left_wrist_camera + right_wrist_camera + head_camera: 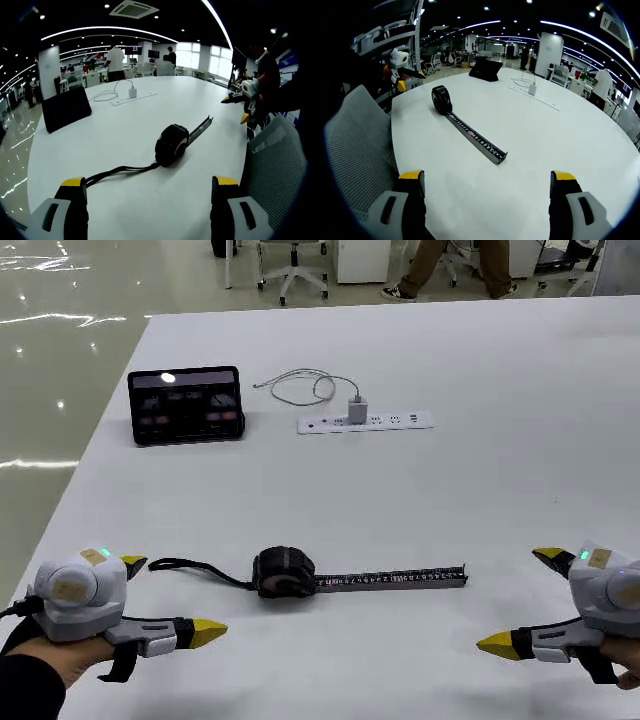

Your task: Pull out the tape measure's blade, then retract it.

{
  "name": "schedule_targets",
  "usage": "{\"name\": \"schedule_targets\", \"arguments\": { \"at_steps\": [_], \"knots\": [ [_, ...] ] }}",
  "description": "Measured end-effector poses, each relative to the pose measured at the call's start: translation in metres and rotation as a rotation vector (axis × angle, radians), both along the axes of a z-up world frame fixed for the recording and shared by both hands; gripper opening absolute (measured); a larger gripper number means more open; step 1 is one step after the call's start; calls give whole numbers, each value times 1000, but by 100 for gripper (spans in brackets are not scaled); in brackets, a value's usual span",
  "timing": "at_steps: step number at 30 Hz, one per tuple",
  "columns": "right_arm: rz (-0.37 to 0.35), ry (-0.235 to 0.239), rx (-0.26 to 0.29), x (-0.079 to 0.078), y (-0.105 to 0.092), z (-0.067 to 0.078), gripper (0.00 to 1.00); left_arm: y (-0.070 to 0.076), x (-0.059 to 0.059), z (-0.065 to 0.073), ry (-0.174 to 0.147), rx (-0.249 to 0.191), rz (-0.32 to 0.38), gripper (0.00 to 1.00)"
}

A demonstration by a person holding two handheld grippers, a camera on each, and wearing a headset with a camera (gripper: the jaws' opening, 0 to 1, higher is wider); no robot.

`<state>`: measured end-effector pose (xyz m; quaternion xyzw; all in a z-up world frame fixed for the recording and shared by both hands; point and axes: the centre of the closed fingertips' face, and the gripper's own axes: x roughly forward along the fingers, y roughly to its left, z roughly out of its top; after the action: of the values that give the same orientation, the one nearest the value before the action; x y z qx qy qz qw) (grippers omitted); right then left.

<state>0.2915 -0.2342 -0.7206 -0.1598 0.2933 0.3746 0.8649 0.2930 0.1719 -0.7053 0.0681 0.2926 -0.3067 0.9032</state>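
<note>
A black tape measure (284, 571) lies on the white table (400, 500), its blade (392, 579) drawn out to the right and lying flat, its wrist strap (190, 568) trailing left. The same case (171, 144) and blade (200, 127) lie ahead of the left gripper (149, 186). My left gripper (165, 600) hovers open at the near left edge, holding nothing. My right gripper (523, 600) is open at the near right, apart from the blade tip. In the right gripper view the case (440, 98) and blade (476, 137) lie beyond the open right gripper (487, 179).
A dark tablet (186, 404) stands at the back left. A white power strip (366, 422) with a plugged charger (357, 408) and coiled cable (300, 386) lies behind the tape. A grey mesh chair (272, 165) stands by the table edge. People and office chairs stand beyond.
</note>
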Motion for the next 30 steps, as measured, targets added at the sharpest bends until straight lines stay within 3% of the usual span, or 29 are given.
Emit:
{"name": "schedule_targets", "arguments": {
  "at_steps": [3,7,10,19,24,30],
  "knots": [
    [-23,-2,9,-11,-3,3,100,2,-3,-1,-8,-6,12,100],
    [-41,1,16,-23,-8,8,100,6,-7,9,-70,1,14,100],
    [-55,-10,24,-29,-15,13,100,10,-12,14,-74,-15,28,100],
    [-71,2,37,-37,-30,12,100,18,-31,-1,-9,-19,58,100],
    [-75,3,30,-40,-39,9,100,12,-34,3,-21,-35,68,100],
    [-104,31,45,-43,-52,9,100,6,-36,3,-23,-18,57,100]
  ]
}}
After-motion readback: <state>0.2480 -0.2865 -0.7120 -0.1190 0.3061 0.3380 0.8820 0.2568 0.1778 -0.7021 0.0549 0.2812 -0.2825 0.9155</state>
